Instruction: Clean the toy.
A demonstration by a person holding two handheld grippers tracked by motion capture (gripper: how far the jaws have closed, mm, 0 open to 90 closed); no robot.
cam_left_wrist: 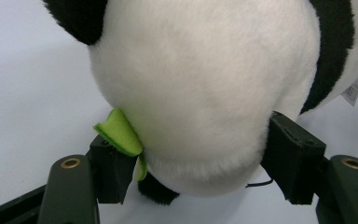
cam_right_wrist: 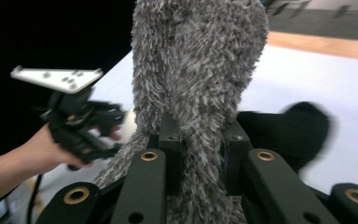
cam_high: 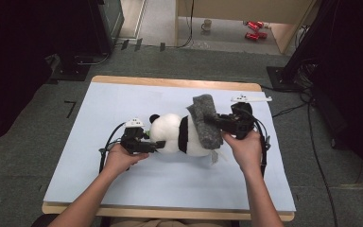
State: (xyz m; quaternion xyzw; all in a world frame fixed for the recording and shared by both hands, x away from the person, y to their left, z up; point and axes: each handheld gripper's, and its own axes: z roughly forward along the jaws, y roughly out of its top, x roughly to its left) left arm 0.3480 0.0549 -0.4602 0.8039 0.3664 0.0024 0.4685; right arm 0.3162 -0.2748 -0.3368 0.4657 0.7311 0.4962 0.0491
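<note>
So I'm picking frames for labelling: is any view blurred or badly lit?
High view: even light on the table, dark surroundings, soft detail. Left gripper view: sharp, the panda plush evenly lit. Right gripper view: grey fuzzy cloth sharp, the panda's black part at right motion-smeared, left background black.

A wooden bench is sitting on the grey floor. A big pale blue sheet is covering most of its top. A black and white panda toy is lying on the sheet, near the middle.

Even light, perhaps slight blur
</note>
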